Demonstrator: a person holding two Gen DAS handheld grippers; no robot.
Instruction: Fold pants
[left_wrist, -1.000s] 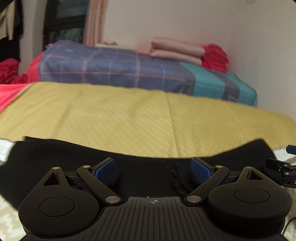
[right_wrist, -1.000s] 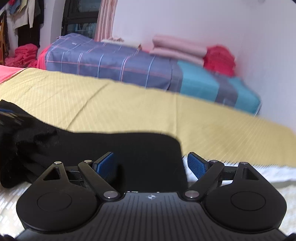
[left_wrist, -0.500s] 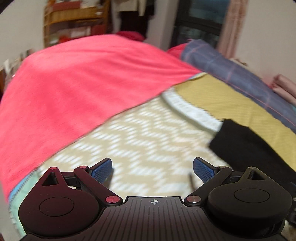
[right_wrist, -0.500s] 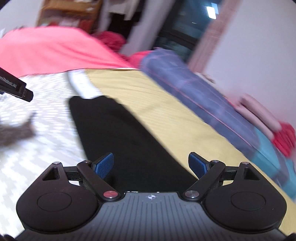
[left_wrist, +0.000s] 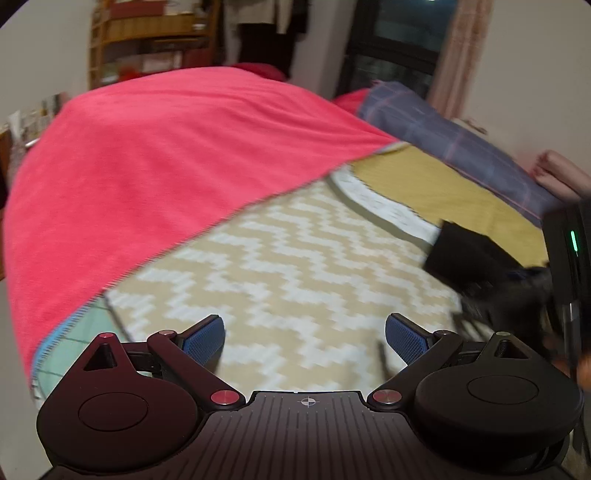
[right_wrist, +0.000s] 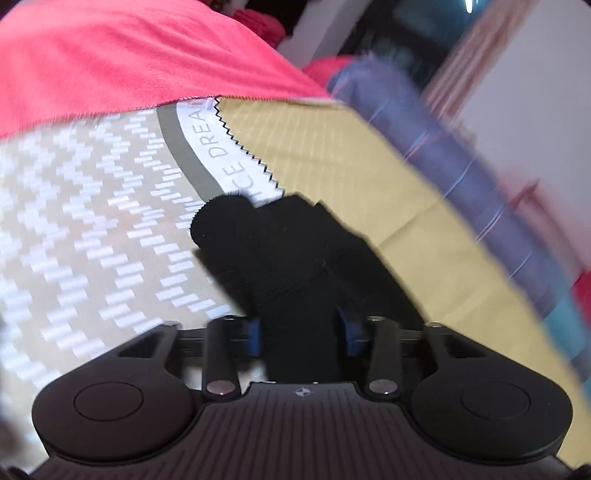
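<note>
While the right gripper (right_wrist: 299, 336) is closing, its jaws narrow with black pants (right_wrist: 295, 251) fabric between the blue pads, the pants lie bunched across the zigzag mat's (right_wrist: 92, 240) far edge, partly on the yellow sheet (right_wrist: 369, 184). Left gripper (left_wrist: 304, 334) hangs wide and empty over the mat, pants off to its right, red blanket (left_wrist: 166, 147) beyond the mat.

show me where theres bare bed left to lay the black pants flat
Freest: the beige-and-white zigzag sheet, between the red fleece blanket and the folded black pants, under the open left gripper. The mustard yellow sheet is also bare. Crowded: around the closing right gripper, with pants between its jaws.
</note>
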